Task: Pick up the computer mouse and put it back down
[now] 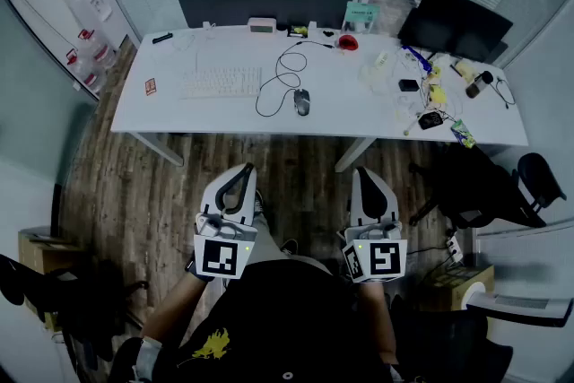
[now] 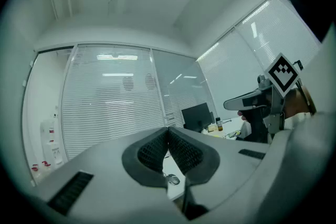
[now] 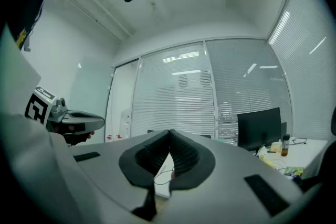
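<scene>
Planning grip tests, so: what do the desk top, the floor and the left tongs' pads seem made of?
Desk top: smooth white matte board, likely laminate.
Floor: brown planks with visible grain, wood or wood-look laminate.
Pads of the left tongs: dark, finely ribbed, matte, probably rubber.
</scene>
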`<action>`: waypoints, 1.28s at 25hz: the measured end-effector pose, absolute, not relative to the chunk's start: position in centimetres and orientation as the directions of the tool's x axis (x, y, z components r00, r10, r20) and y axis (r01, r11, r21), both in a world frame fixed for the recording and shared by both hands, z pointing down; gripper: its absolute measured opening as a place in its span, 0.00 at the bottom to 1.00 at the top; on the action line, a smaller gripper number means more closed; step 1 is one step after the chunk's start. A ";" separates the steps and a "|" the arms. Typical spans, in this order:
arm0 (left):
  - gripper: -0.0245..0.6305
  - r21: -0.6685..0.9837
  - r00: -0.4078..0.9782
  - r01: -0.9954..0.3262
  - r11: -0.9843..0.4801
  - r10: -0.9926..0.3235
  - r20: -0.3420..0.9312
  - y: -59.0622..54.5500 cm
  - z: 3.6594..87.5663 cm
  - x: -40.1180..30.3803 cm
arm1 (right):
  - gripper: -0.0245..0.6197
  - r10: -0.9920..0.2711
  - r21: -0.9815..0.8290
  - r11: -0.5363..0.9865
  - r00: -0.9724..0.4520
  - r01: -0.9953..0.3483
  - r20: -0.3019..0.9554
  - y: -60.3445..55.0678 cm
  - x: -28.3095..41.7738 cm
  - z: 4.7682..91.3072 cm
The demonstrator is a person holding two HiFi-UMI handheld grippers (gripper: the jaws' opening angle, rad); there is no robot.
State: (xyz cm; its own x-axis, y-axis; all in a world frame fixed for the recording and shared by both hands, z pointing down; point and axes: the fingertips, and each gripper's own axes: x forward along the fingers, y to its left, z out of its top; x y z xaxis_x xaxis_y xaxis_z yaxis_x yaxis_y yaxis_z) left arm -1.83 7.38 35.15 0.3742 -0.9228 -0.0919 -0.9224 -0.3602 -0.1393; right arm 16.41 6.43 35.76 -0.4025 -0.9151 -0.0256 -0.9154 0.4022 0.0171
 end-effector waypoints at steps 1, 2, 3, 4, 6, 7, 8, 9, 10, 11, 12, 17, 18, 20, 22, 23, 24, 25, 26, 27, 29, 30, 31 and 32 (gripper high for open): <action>0.06 -0.138 0.372 -0.923 -0.359 -0.924 -0.091 7.3 35.3 -2.1 | 0.06 -0.914 0.024 0.404 -0.405 -0.914 -0.030 6.4 16.2 35.6; 0.06 -0.136 0.370 -0.924 -0.357 -0.925 -0.090 7.1 35.4 -2.3 | 0.06 -0.913 0.030 0.406 -0.407 -0.913 -0.034 6.3 15.9 35.4; 0.06 -0.133 0.367 -0.926 -0.354 -0.926 -0.091 6.9 35.5 -2.5 | 0.06 -0.912 0.034 0.408 -0.409 -0.913 -0.040 6.2 15.7 35.2; 0.06 -0.130 0.364 -0.927 -0.351 -0.927 -0.094 6.7 35.6 -2.7 | 0.06 -0.911 0.033 0.409 -0.410 -0.912 -0.046 6.0 15.5 35.2; 0.06 -0.135 0.360 -0.929 -0.346 -0.928 -0.095 6.5 35.8 -2.9 | 0.06 -0.908 0.012 0.415 -0.415 -0.910 -0.058 5.7 15.4 35.3; 0.06 -0.139 0.359 -0.928 -0.345 -0.929 -0.091 6.4 36.0 -3.0 | 0.06 -0.906 -0.004 0.420 -0.419 -0.907 -0.062 5.7 15.4 35.4; 0.06 -0.142 0.360 -0.927 -0.346 -0.929 -0.085 6.4 36.1 -3.1 | 0.06 -0.904 -0.016 0.424 -0.423 -0.905 -0.065 5.7 15.4 35.5; 0.06 -0.144 0.360 -0.927 -0.347 -0.929 -0.080 6.3 36.1 -3.2 | 0.06 -0.903 -0.022 0.425 -0.423 -0.905 -0.068 5.7 15.4 35.4; 0.06 -0.144 0.361 -0.927 -0.347 -0.929 -0.077 6.2 36.1 -3.4 | 0.06 -0.904 -0.019 0.424 -0.422 -0.905 -0.071 5.7 15.4 35.2; 0.06 -0.143 0.360 -0.927 -0.347 -0.930 -0.076 6.1 36.1 -3.6 | 0.06 -0.904 -0.010 0.423 -0.421 -0.906 -0.073 5.6 15.3 35.1; 0.06 -0.140 0.358 -0.928 -0.346 -0.931 -0.075 5.9 36.1 -3.7 | 0.06 -0.904 0.000 0.422 -0.421 -0.907 -0.074 5.6 15.2 35.0; 0.06 -0.182 0.371 -0.918 -0.354 -0.926 -0.073 5.3 36.1 -3.4 | 0.06 -0.908 0.017 0.415 -0.415 -0.910 -0.058 5.3 15.6 35.4; 0.06 -0.252 0.389 -0.897 -0.363 -0.919 -0.061 5.3 36.1 -3.2 | 0.06 -0.908 0.021 0.415 -0.415 -0.910 -0.052 5.3 15.7 35.5; 0.17 -0.399 0.432 -0.830 -0.389 -0.902 -0.021 5.2 36.1 -2.9 | 0.06 -0.909 0.035 0.414 -0.416 -0.909 -0.041 5.4 15.8 35.7; 0.19 -0.405 0.443 -0.823 -0.399 -0.896 -0.018 5.0 36.0 -2.8 | 0.06 -0.913 0.042 0.406 -0.407 -0.913 -0.035 5.3 16.1 35.8; 0.20 -0.343 0.429 -0.853 -0.393 -0.902 -0.035 4.9 36.1 -2.9 | 0.06 -0.915 0.040 0.401 -0.402 -0.915 -0.034 5.2 16.3 35.8; 0.22 -0.252 0.407 -0.889 -0.382 -0.912 -0.051 4.8 36.2 -3.0 | 0.07 -0.916 0.036 0.398 -0.400 -0.917 -0.033 5.2 16.5 35.9; 0.28 -0.172 0.394 -0.909 -0.380 -0.918 -0.054 4.7 36.4 -3.1 | 0.12 -0.915 0.029 0.401 -0.402 -0.916 -0.030 5.2 16.6 35.9; 0.37 -0.120 0.403 -0.911 -0.396 -0.914 -0.040 4.7 36.7 -2.9 | 0.14 -0.913 0.021 0.407 -0.407 -0.913 -0.027 5.2 16.7 36.0; 0.48 -0.085 0.429 -0.900 -0.427 -0.903 -0.013 4.6 37.2 -2.7 | 0.15 -0.910 0.016 0.414 -0.415 -0.910 -0.023 5.2 16.8 36.2; 0.69 -0.044 0.483 -0.873 -0.486 -0.874 0.052 4.5 38.2 -2.5 | 0.23 -0.904 0.015 0.428 -0.428 -0.904 -0.019 5.2 16.9 36.4; 0.72 -0.044 0.494 -0.866 -0.498 -0.866 0.082 4.5 38.6 -2.7 | 0.29 -0.900 0.013 0.434 -0.435 -0.901 -0.019 5.1 16.9 36.4; 0.76 -0.054 0.494 -0.864 -0.500 -0.864 0.100 4.4 38.9 -2.9 | 0.36 -0.897 0.005 0.442 -0.442 -0.897 -0.021 5.0 16.8 36.4; 0.79 -0.069 0.489 -0.865 -0.497 -0.866 0.104 4.3 38.9 -3.1 | 0.48 -0.894 -0.011 0.448 -0.447 -0.894 -0.026 4.9 16.7 36.4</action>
State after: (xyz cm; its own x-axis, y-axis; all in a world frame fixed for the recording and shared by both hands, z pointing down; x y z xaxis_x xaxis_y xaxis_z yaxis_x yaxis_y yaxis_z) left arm -3.15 4.33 38.89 0.4890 -0.8661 0.1042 -0.8652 -0.4967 -0.0686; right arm 16.71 4.91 36.44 -0.4475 -0.8939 -0.0255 -0.8940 0.4478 -0.0113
